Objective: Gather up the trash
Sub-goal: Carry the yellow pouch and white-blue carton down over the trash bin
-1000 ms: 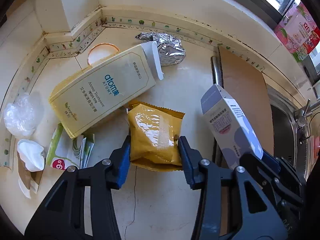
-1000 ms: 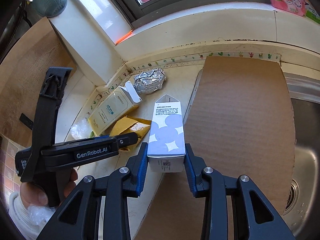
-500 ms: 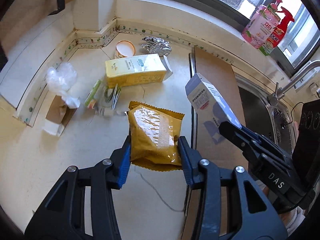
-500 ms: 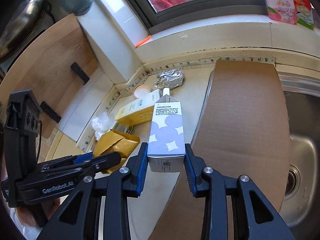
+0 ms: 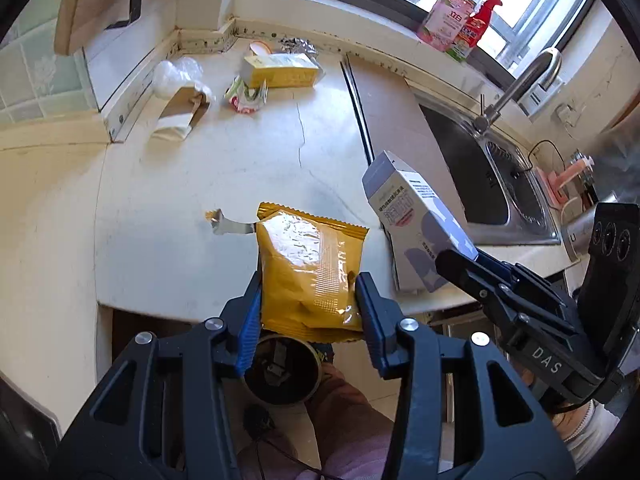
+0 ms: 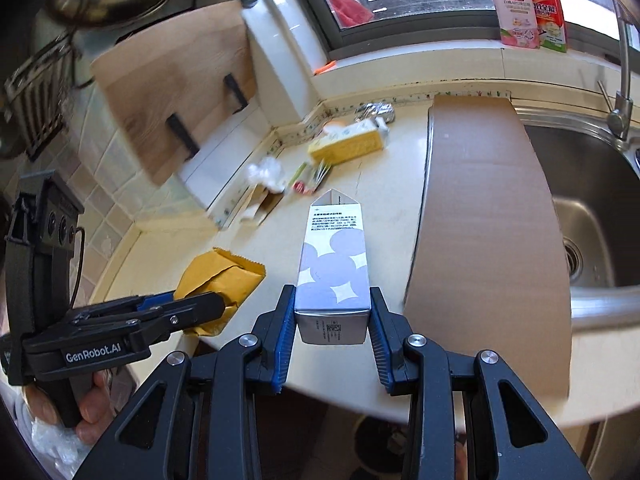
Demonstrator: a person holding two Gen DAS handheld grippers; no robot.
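Carrying step — left gripper (image 5: 308, 300) clamped on yellow packet (image 5: 310, 268), right gripper (image 6: 331, 322) clamped on milk carton (image 6: 333, 270); next, probably release into dark bin (image 5: 280, 372) below, near counter edge.

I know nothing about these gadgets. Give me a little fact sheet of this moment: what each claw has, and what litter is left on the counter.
left gripper: shut on yellow snack bag
right gripper: shut on milk carton
position: both held near the counter's front edge
litter on counter: yellow box, foil ball, clear plastic wad, brown paper box, small wrappers, torn strip
beside: cardboard sheet, sink
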